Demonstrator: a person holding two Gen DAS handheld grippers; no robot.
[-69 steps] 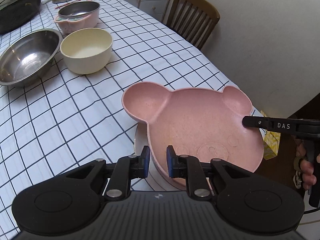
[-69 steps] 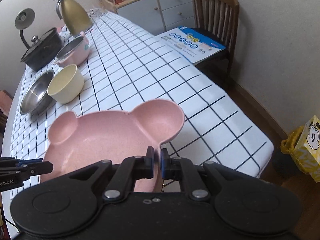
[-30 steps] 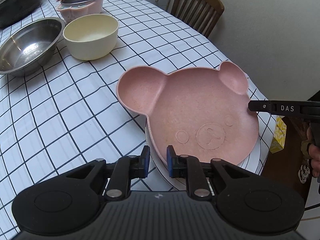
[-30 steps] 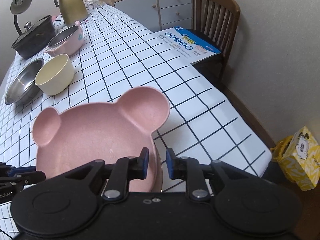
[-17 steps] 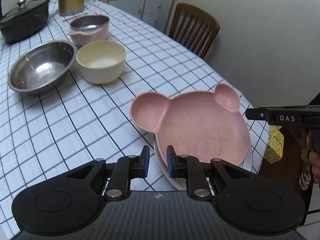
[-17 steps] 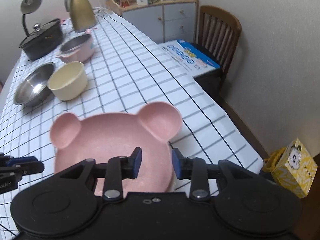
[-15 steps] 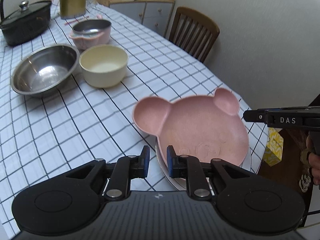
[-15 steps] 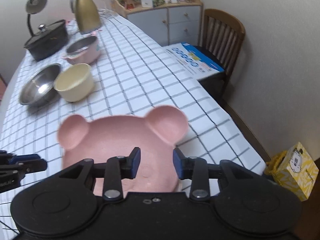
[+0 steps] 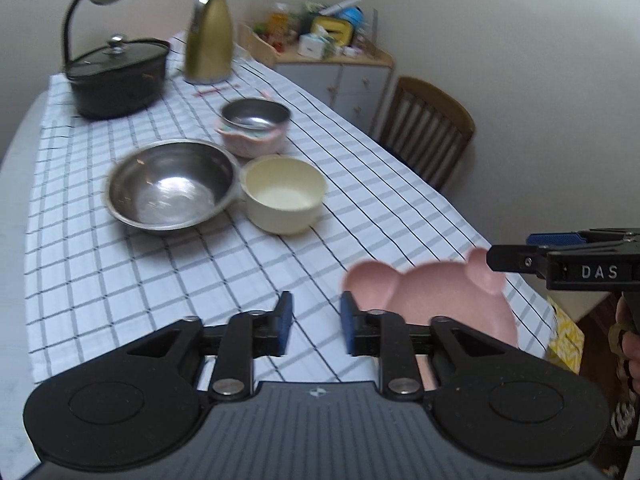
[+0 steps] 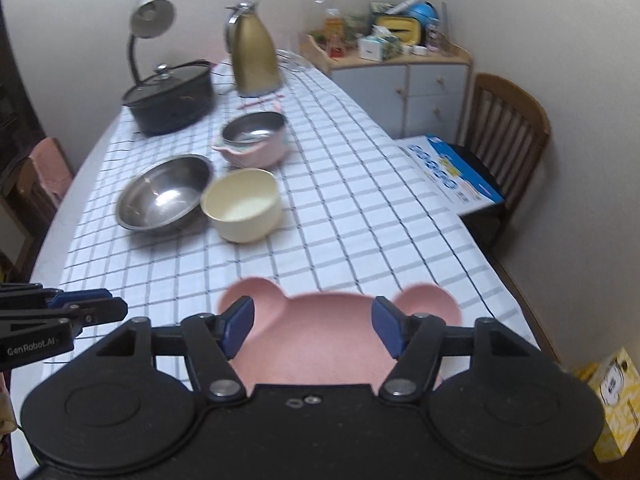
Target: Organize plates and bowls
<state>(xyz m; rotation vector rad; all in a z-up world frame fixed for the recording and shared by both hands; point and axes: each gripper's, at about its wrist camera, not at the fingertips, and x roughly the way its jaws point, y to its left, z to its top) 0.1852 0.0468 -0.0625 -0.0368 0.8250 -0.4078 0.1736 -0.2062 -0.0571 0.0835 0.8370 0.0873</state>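
pink bear plate (image 10: 332,336) flat at table's near edge, ears toward the far end | left gripper (image 9: 314,326) and right gripper (image 10: 312,330) both released, holding nothing | tags read "DAS", "GenRobot.AI"

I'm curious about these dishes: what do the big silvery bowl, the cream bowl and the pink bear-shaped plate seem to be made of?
Steel bowl: likely stainless steel, with bright mirror-like reflections. Cream bowl: matte and opaque with a thick rim, perhaps plastic or bamboo fibre; ceramic can't be ruled out. Pink bear-shaped plate: matte, moulded ears, probably plastic or wheat-straw composite.
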